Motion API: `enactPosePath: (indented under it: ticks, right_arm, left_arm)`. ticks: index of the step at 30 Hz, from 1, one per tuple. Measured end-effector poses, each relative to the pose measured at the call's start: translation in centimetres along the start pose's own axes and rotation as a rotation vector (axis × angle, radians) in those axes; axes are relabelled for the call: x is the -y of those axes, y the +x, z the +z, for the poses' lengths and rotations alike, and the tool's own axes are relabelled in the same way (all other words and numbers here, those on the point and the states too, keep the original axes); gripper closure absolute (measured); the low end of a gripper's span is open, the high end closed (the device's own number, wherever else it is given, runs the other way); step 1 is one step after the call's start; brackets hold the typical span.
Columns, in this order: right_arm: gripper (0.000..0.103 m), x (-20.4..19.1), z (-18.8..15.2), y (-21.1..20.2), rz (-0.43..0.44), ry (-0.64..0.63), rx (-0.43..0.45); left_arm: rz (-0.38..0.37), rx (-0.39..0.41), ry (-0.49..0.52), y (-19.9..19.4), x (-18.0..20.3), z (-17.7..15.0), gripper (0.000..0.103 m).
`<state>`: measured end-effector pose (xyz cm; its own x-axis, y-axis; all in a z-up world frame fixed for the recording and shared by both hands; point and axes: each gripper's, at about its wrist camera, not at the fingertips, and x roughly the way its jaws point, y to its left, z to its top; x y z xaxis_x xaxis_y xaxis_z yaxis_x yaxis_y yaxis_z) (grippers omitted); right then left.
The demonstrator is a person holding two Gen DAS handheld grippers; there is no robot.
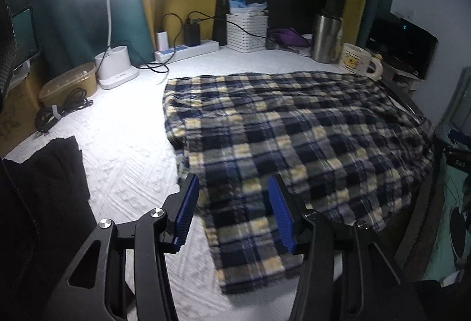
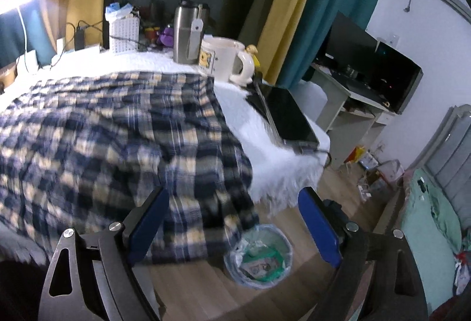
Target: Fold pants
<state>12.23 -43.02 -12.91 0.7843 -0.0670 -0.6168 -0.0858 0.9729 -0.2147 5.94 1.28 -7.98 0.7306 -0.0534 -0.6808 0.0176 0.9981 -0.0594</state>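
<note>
Plaid pants cover a white-clothed table, hanging over its edge above a wastebasket. A desk lamp shines. The left gripper and right gripper both gape, gripping nothing.

Left tongs angled forward and down, blue pads parted, nothing clamped between them. Right tongs likewise tipped downward, jaws spread wider, blue pads well apart and gripping nothing. Both black linkages show at frame bottom.
</note>
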Motion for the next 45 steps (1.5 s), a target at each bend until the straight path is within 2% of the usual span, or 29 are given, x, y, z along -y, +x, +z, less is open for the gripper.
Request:
enactPosePath:
  ticks: [10, 18, 23, 28, 33, 39, 43, 45]
  right_arm:
    - [0.012, -0.4, -5.3, 1.7, 0.025, 0.009, -0.071]
    - [0.012, -1.9, -7.9, 3.7, 0.065, -0.009, -0.125]
    - [0.012, -2.8, -8.7, 5.2, 0.052, -0.013, -0.111]
    - [0.012, -3.0, -7.9, 5.6, 0.040, 0.020, -0.058]
    - [0.012, -1.3, -5.8, 2.6, 0.010, 0.065, 0.053]
    - [0.012, -0.5, -2.4, 0.7, -0.003, 0.046, 0.130]
    - [0.012, -0.4, 0.2, 0.9, 0.018, 0.036, 0.153]
    - [0.012, -0.4, 1.1, 1.5, 0.030, 0.023, 0.142]
  left_arm:
    - [-0.029, -0.032, -0.021, 0.7, 1.3, -1.5, 0.054]
    - [-0.029, -0.043, -0.022, 0.8, 1.4, -1.8, 0.054]
    - [-0.023, -0.048, -0.019, 0.9, 1.3, -2.0, 0.054]
    - [-0.023, -0.054, -0.025, 0.9, 0.9, -2.3, 0.054]
    - [-0.039, -0.047, -0.044, 0.8, 0.6, -2.3, 0.054]
    - [-0.073, -0.058, -0.006, 1.0, 1.9, -2.8, 0.054]
    - [-0.112, -0.052, 0.015, 1.1, 2.6, -3.0, 0.036]
    - [-0.122, -0.055, 0.018, 1.3, 2.7, -3.1, 0.035]
